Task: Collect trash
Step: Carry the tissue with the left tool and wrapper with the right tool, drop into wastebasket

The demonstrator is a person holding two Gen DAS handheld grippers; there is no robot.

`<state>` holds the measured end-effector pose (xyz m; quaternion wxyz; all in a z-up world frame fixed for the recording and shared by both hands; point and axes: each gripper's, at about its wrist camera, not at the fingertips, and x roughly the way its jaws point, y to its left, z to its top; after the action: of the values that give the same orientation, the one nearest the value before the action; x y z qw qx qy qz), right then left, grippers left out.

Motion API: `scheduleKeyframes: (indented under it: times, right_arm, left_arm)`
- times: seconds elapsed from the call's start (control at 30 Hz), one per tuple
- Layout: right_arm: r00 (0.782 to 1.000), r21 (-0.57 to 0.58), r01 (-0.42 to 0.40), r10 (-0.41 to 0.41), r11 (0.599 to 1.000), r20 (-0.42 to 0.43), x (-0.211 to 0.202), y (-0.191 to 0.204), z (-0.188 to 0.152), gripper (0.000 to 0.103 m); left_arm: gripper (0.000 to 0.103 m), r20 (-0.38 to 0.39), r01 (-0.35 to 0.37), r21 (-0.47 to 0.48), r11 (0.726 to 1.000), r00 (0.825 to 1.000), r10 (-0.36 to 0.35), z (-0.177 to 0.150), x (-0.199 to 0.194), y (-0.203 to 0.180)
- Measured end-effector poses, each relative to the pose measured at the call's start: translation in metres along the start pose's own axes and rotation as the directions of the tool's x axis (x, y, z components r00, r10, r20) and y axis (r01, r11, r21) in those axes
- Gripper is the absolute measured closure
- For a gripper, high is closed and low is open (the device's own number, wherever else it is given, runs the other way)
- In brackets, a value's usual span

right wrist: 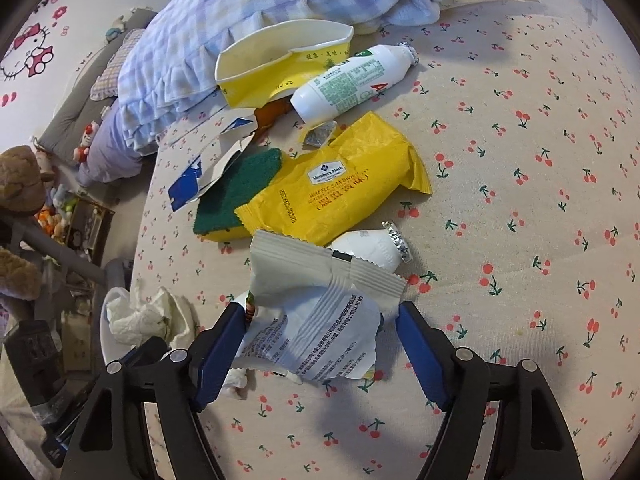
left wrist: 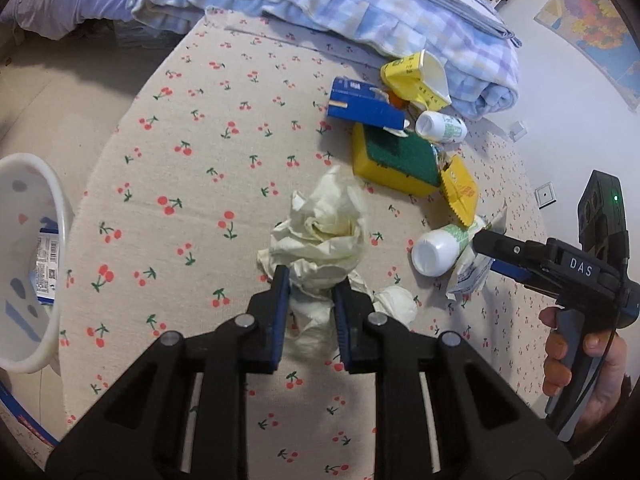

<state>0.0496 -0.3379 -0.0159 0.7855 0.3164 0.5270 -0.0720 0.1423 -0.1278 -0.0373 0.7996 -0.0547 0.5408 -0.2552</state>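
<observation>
Trash mostly remains on our cherry-print bed: cartons, bottles, sponge. Left claw is clenched on the crumpled tissue; right claw straddles the white wrapper, not yet pinching. Only one packet sits in the white bin.

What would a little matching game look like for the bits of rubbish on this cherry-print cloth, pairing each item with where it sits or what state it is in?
Things:
1. crumpled tissue
2. white snack wrapper
3. scouring sponge
4. white bin

States or places:
A. lies between wide-set blue pads, not squeezed
B. stands off the edge of the cloth, with a printed packet inside
C. pinched between two blue pads
D. partly under the torn blue box, green side up

Pairs: 1-C, 2-A, 3-D, 4-B
</observation>
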Motion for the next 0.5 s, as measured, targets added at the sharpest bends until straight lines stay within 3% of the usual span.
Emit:
scheduleKeyframes:
  times: [0.5]
  right_arm:
    - [0.997,-0.013,-0.021,0.022,1.0,0.068,-0.035,0.01,-0.003,0.025]
  left_arm:
    - [0.082,0.072,0.005,0.037,0.999,0.997,-0.008,0.002,-0.026,-0.005]
